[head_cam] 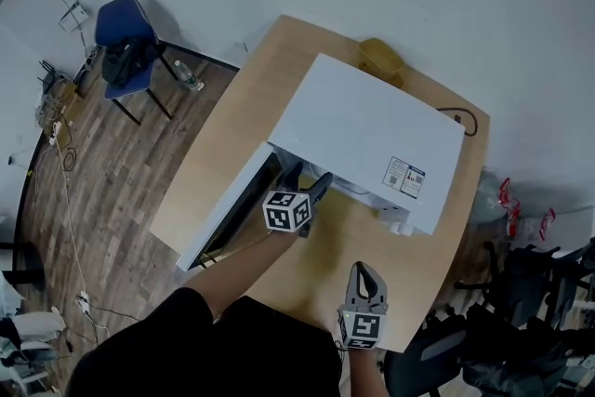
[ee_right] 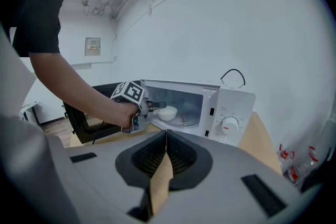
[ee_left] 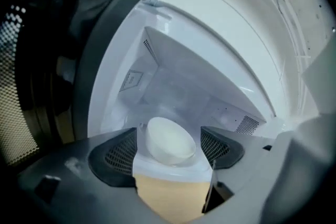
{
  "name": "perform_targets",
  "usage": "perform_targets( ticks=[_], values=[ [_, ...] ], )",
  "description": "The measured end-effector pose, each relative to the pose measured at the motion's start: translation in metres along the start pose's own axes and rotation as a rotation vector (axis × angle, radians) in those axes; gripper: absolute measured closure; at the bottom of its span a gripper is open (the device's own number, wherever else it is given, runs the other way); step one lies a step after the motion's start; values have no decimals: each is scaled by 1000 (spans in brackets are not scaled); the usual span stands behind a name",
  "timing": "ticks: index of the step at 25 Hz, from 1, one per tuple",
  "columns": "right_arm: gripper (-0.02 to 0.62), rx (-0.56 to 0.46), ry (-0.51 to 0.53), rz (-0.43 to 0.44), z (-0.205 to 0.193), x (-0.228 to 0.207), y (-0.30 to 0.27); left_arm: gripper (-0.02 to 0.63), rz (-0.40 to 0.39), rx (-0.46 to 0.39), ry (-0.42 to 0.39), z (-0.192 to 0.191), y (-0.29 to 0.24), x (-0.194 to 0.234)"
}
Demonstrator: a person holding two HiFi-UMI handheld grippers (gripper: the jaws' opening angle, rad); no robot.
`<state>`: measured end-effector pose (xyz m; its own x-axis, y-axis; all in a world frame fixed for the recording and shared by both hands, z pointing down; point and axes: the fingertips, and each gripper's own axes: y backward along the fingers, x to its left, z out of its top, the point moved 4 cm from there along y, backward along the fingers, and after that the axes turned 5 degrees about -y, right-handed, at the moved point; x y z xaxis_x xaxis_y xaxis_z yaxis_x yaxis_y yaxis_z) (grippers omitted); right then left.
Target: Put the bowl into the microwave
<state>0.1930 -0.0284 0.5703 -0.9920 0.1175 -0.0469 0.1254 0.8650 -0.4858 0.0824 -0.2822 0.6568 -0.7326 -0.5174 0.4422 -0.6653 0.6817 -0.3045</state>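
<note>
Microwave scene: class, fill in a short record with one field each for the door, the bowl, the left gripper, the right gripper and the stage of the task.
Door: the microwave door is open.
Bowl: white bowl, inside the cavity near its front edge.
Left gripper: left gripper at the cavity mouth, jaws apart, bowl between them with a gap on each side.
Right gripper: right gripper over the wooden table in front, jaws together, empty.
Stage: bowl inside; door not yet closed.
</note>
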Motion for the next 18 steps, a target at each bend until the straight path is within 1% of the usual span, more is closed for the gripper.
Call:
perform_targets(
  ticks=[2, 6, 7, 8, 9, 15, 18],
  values=[
    [534, 0, -7, -5, -1, 6, 6, 256, -12, 9, -38, -6, 14, -5],
    [534, -6, -16, -14, -5, 16, 18, 261, -15, 38, -158, -16, 34, -15],
    [534, -6, -18, -16, -7, 18, 21, 282, -7, 40, -181, -16, 38, -16],
    [534, -6, -20, -18, -9, 19, 24, 350, -2, 38, -202, -15, 42, -17],
    [534, -4, -19, -21, -11, 21, 27, 393, -2, 35, -220, -14, 44, -17],
    [534, -9, -16, -44, -16, 21, 39, 394, -14, 88, -306, -21, 34, -18],
    [534, -10, -22, -57, -20, 18, 43, 394, -9, 99, -322, -24, 25, -13]
  ],
)
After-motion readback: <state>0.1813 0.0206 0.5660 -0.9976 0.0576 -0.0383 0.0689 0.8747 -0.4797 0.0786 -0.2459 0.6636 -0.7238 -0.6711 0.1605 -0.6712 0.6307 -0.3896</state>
